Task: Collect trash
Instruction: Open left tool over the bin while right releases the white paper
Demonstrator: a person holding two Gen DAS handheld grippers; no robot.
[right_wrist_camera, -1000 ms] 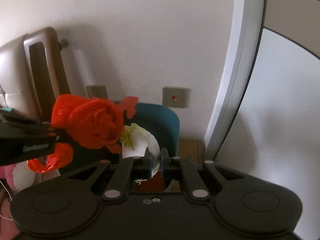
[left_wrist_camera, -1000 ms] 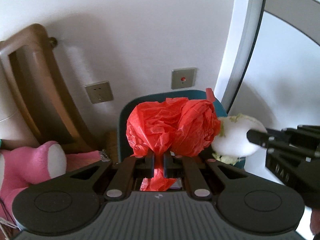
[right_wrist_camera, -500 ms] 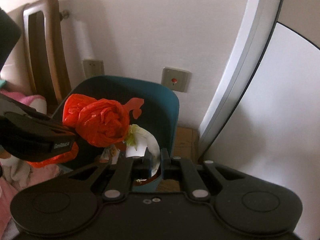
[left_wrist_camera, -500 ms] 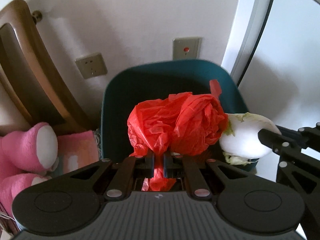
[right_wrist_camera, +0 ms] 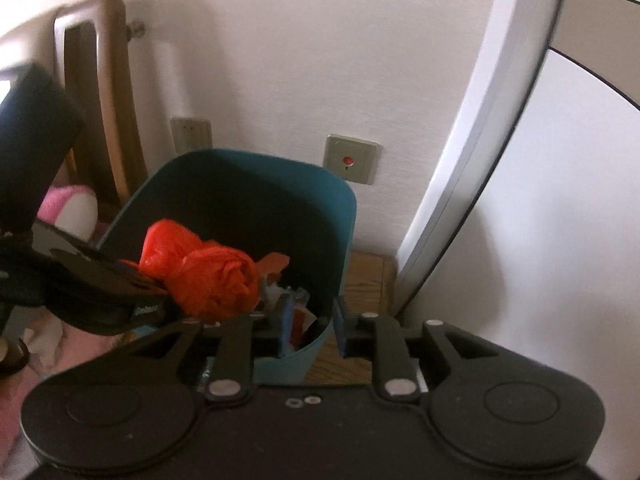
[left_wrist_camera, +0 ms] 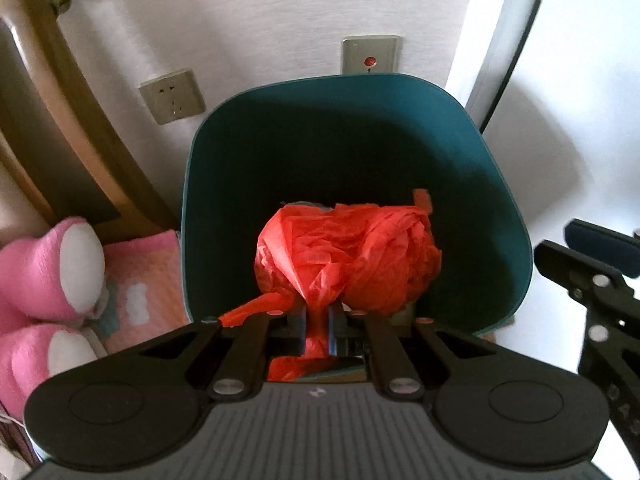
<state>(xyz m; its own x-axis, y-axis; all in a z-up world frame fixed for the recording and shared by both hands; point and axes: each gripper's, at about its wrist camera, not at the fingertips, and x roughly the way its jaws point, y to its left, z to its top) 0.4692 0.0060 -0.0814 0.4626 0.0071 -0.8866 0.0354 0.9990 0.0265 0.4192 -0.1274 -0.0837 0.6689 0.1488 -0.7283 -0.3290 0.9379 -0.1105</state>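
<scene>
Left wrist view: left gripper (left_wrist_camera: 318,326) jaws opening, red bag (left_wrist_camera: 348,258) pinched, over bin (left_wrist_camera: 516,240).
Right gripper (right_wrist_camera: 310,326): jaws opening, empty.
Writing: unreadable.

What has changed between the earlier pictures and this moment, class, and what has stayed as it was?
The right gripper has let go of the white bundle, which is no longer in view; its jaws are opening with nothing between them. The red plastic bag has come down from above the teal bin into its mouth. Unchanged: the left gripper is still shut on the bag's neck, though its jaws are starting to open.
</scene>
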